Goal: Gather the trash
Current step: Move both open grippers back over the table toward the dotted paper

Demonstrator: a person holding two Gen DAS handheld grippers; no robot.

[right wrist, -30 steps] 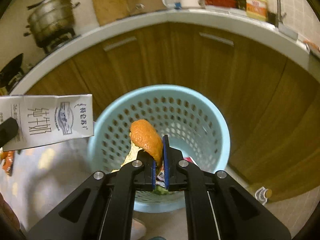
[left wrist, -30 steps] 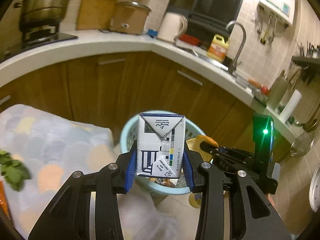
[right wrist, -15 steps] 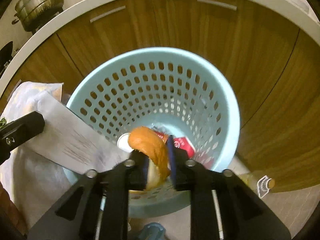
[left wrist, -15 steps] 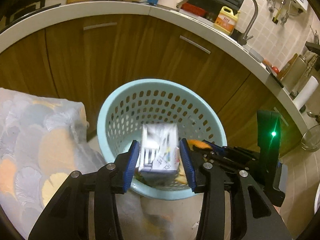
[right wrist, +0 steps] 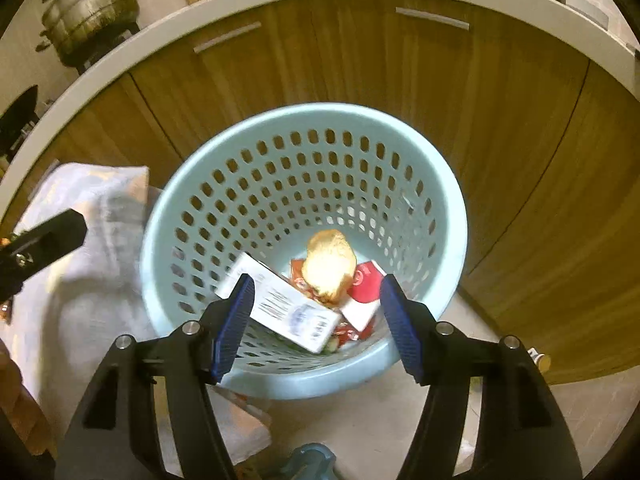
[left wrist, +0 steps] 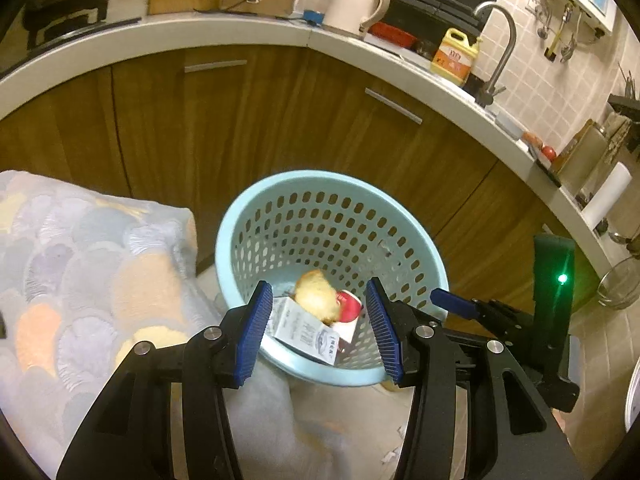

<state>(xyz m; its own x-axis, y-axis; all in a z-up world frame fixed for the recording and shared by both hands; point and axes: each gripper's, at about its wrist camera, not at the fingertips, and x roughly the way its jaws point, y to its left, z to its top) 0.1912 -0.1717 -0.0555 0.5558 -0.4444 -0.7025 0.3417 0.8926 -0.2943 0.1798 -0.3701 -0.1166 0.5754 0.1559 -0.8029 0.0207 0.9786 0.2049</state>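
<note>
A light blue perforated trash basket [left wrist: 424,256] [right wrist: 452,208] stands on the floor in front of wooden cabinets. Inside it lie a white milk carton [left wrist: 308,330] [right wrist: 280,308], an orange peel [left wrist: 318,294] [right wrist: 328,266] and red-and-white packaging [left wrist: 349,306] [right wrist: 366,290]. My left gripper [left wrist: 318,328] is open and empty above the basket's near rim. My right gripper [right wrist: 316,316] is open and empty above the basket too; it also shows at the right of the left wrist view [left wrist: 452,304].
A table with a pastel patterned cloth [left wrist: 80,264] [right wrist: 92,248] stands just left of the basket. Wooden cabinets [left wrist: 280,120] and a white counter curve behind it. A small bottle [right wrist: 538,360] lies on the floor at the right.
Both grippers tilted down over the basket and opened. The milk carton dropped from my left gripper and the orange peel from my right; both now lie in the basket.
</note>
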